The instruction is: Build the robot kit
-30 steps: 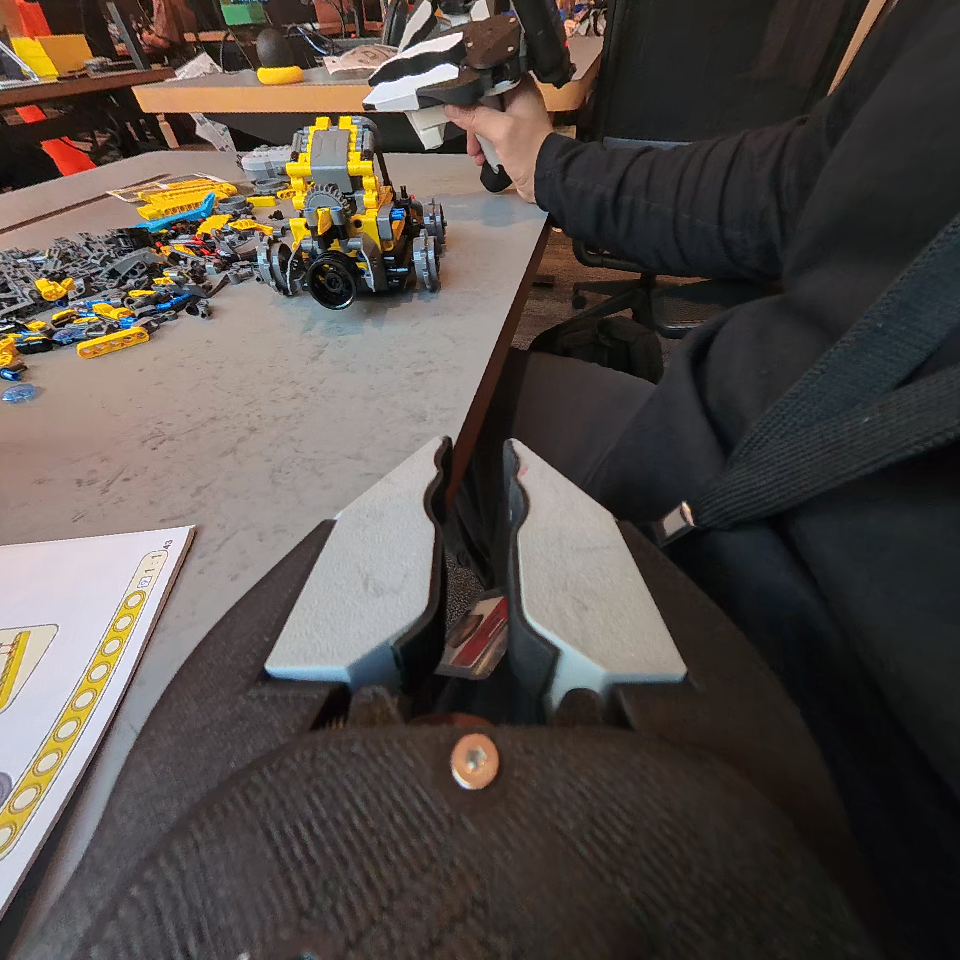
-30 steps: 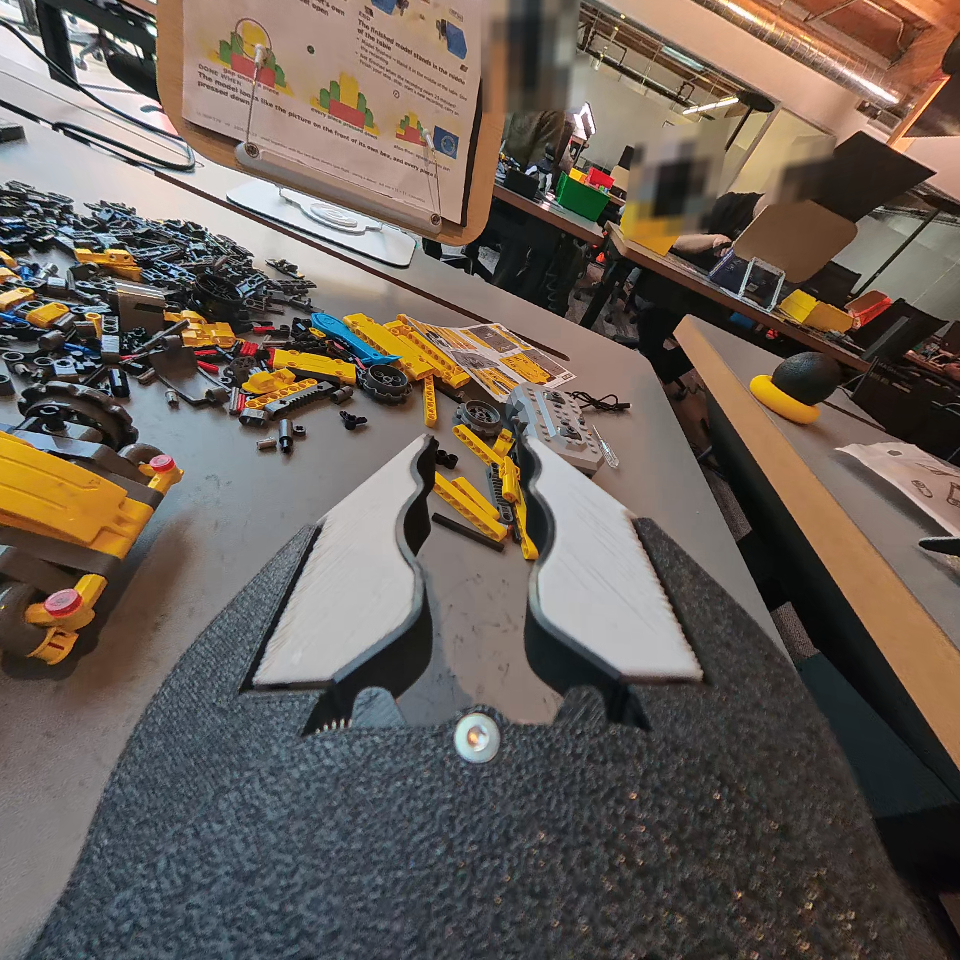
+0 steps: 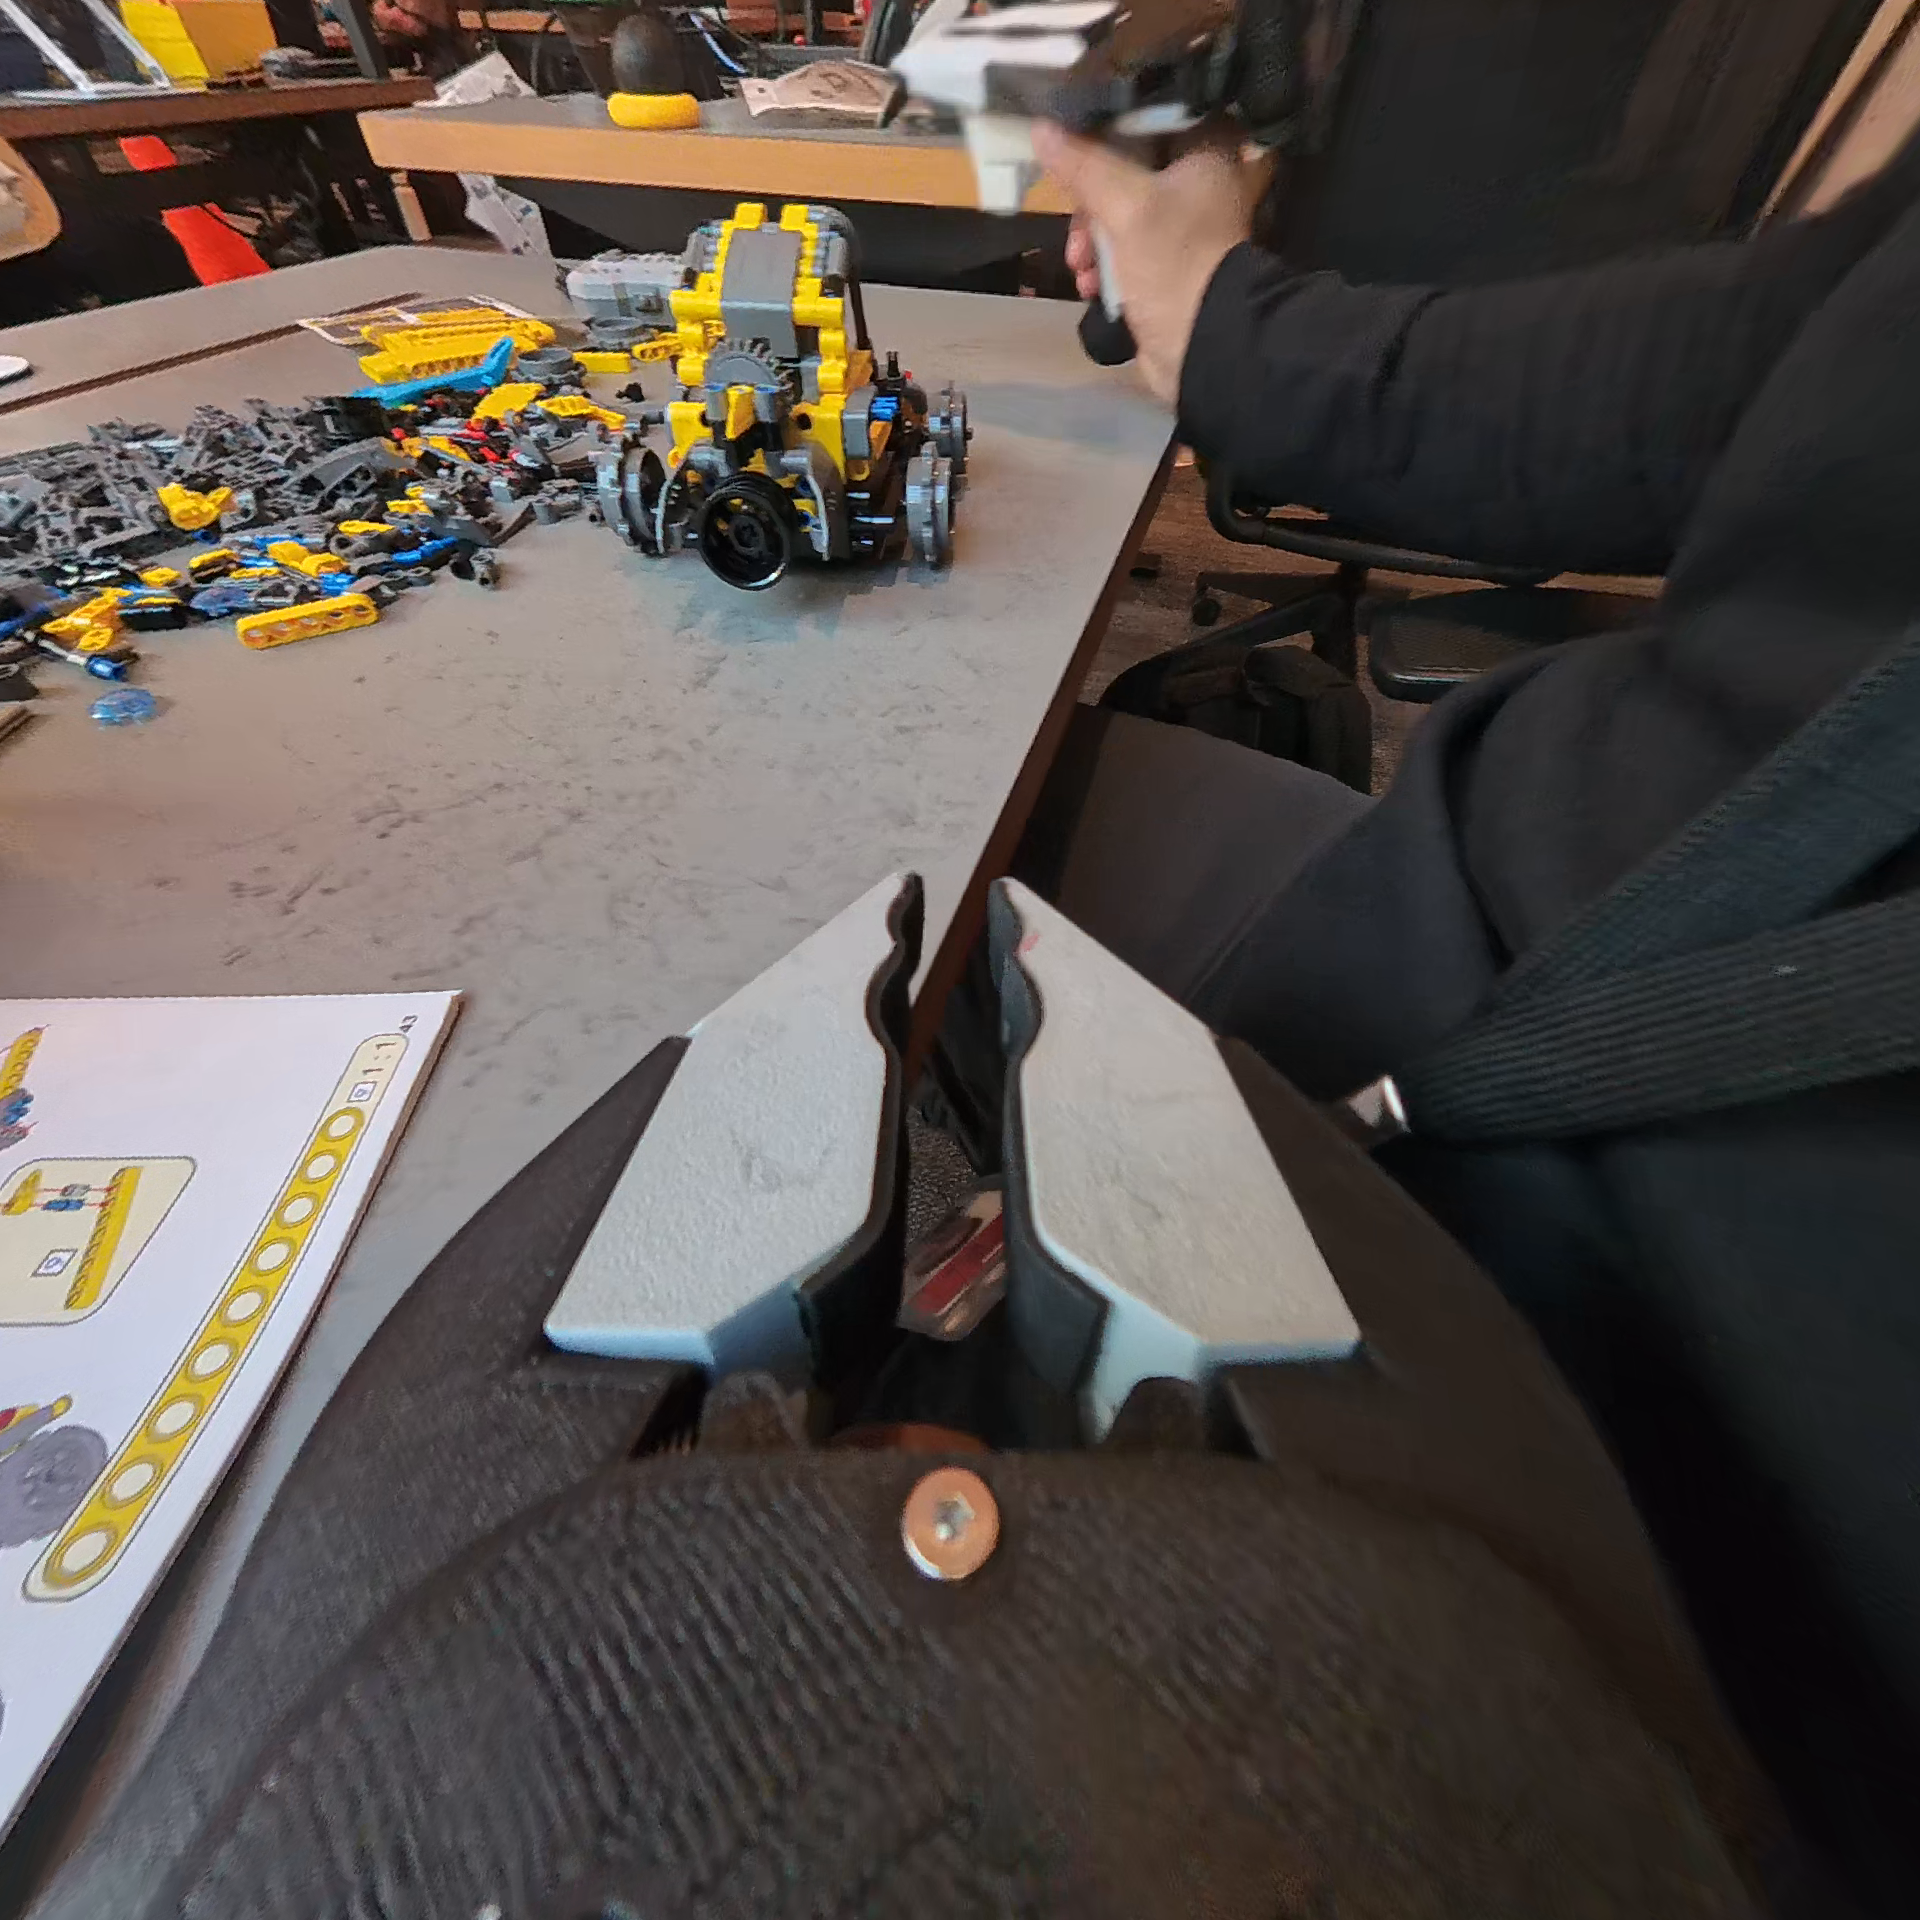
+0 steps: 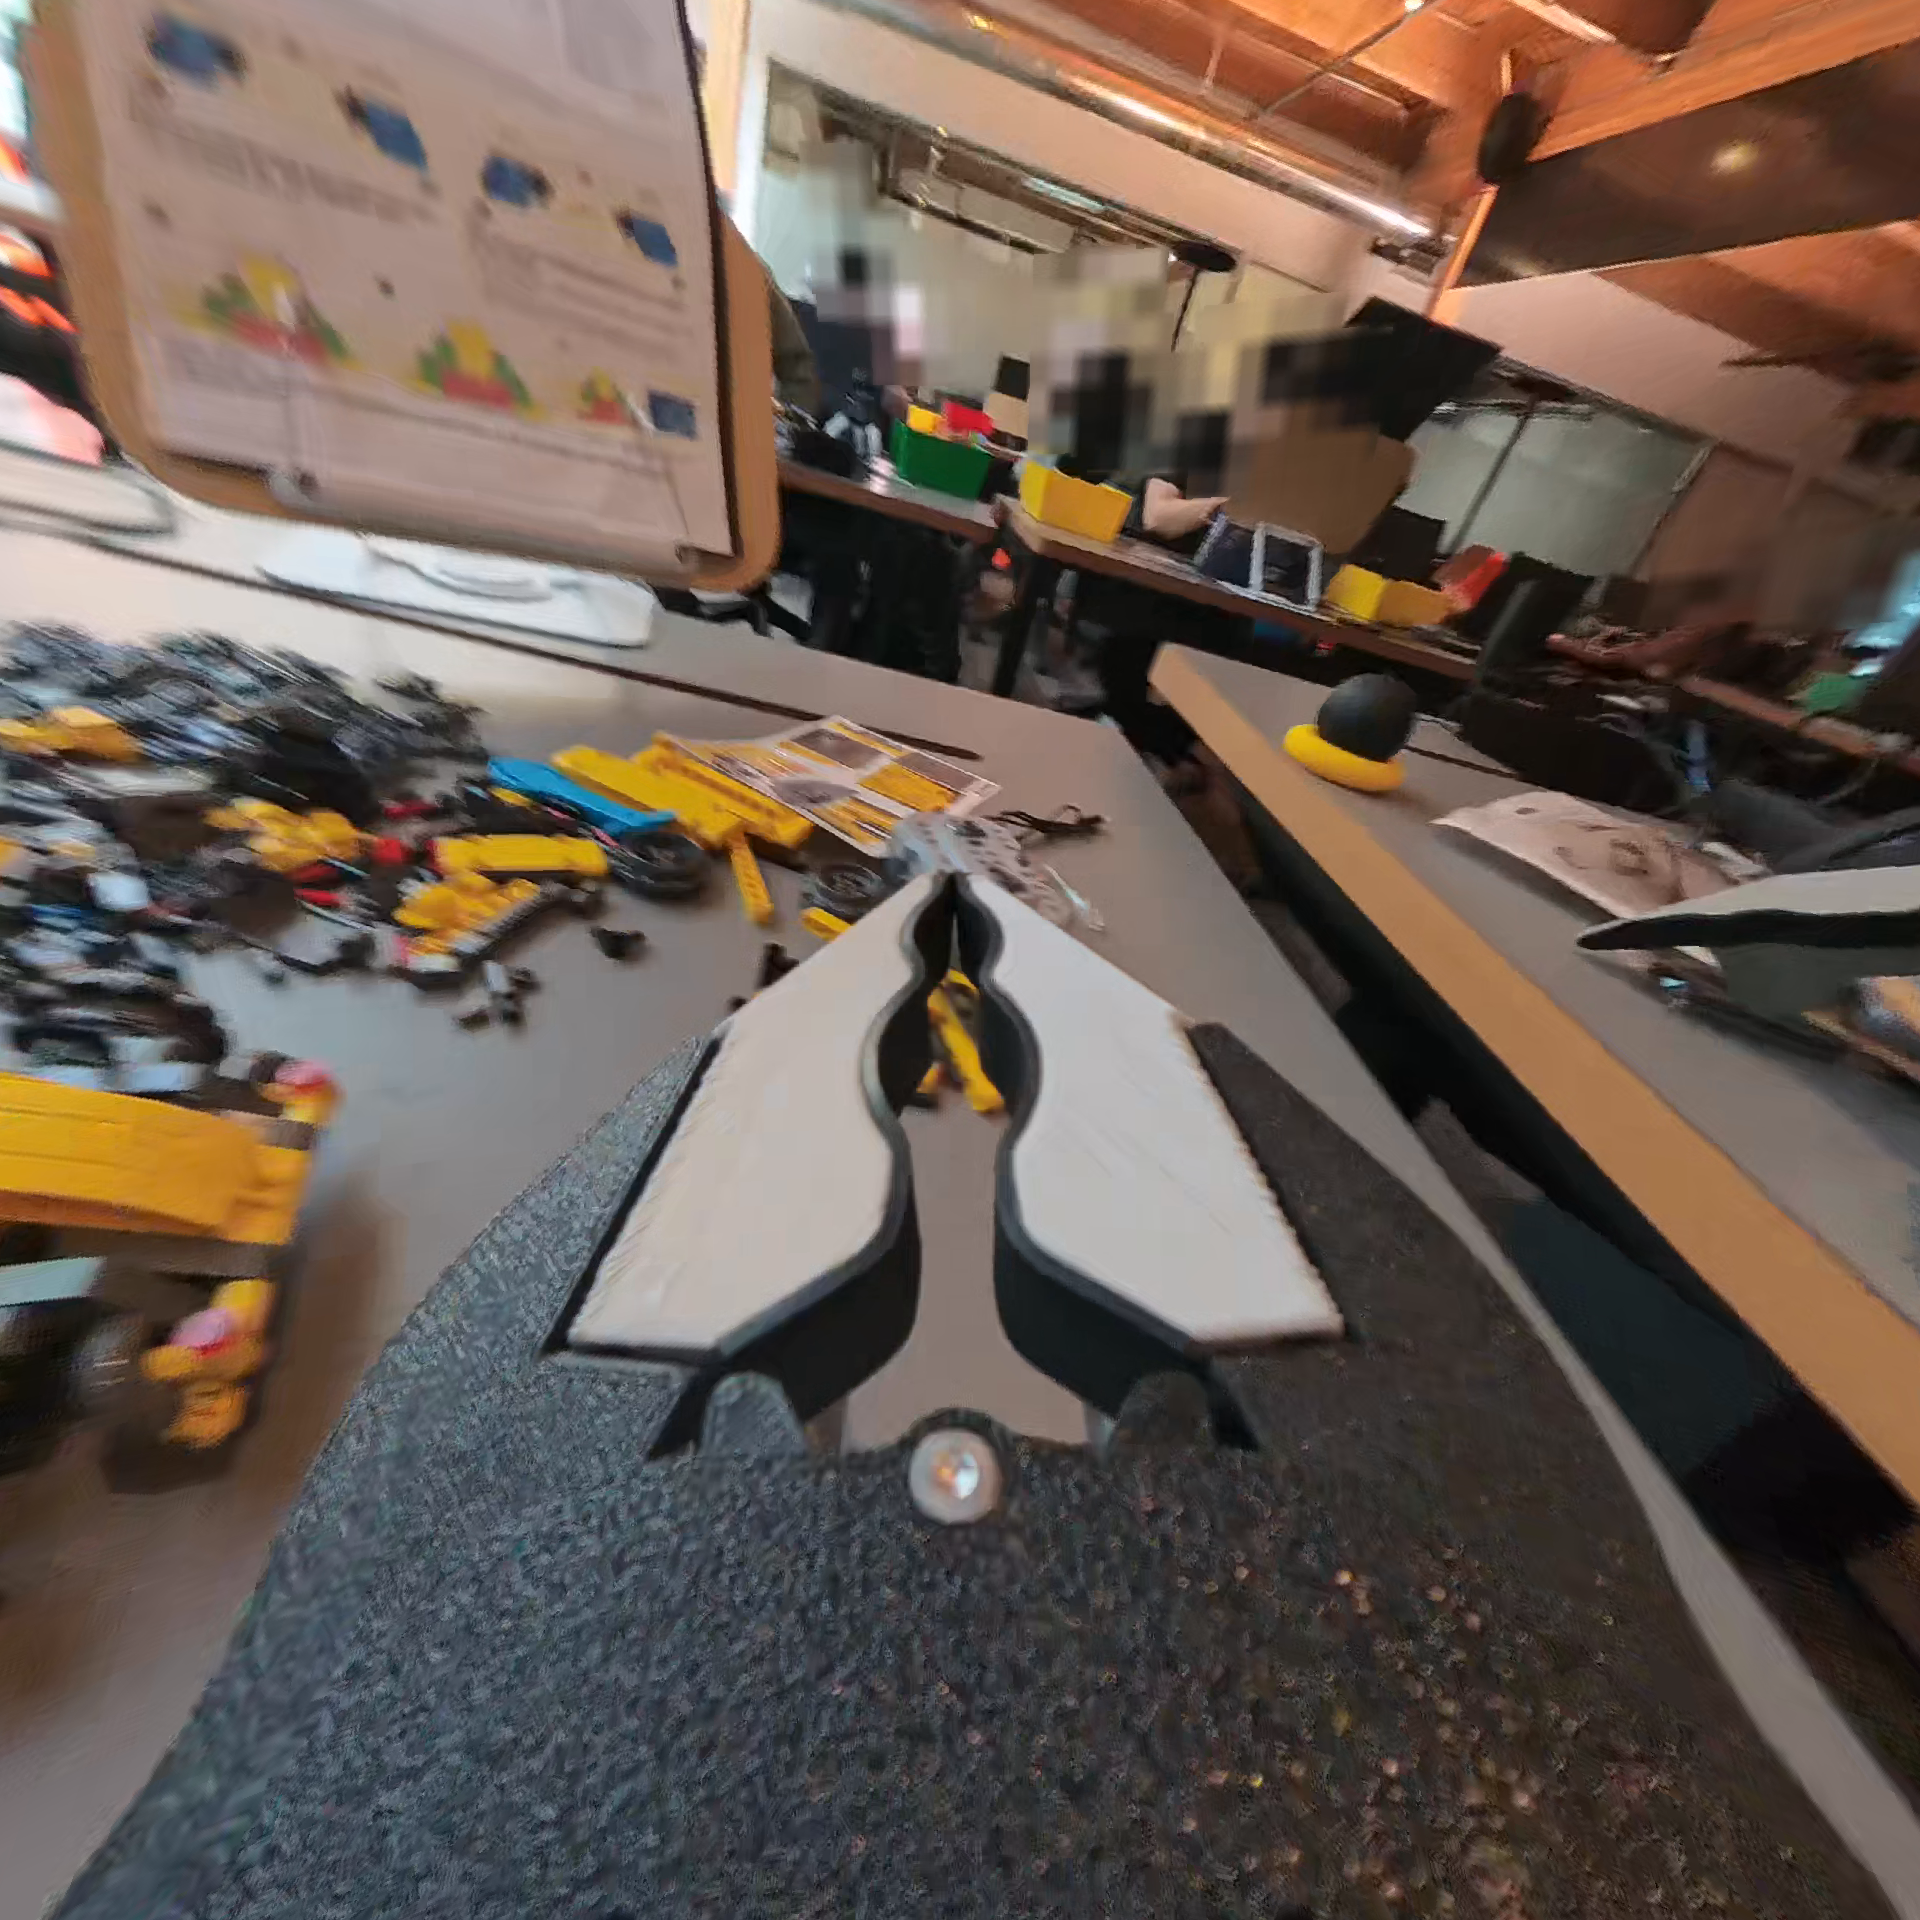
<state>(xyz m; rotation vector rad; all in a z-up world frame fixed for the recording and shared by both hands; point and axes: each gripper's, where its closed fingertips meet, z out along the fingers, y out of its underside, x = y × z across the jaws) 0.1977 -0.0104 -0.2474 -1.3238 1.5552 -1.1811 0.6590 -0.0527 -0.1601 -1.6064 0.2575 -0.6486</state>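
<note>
At the near table [image 3: 540, 831] edge my left gripper [image 3: 951, 914] hangs with jaws slightly apart, holding nothing. My right gripper [image 4: 954, 894], tips touching and empty, is raised over loose yellow beams [image 4: 961, 1049]. A yellow-and-grey brick vehicle [image 3: 790, 416] stands at eleven o'clock of the left claw, scattered pieces [image 3: 260, 520] beyond at ten. An open instruction booklet [image 3: 187, 1247] lies at eight, its print left unread.
</note>
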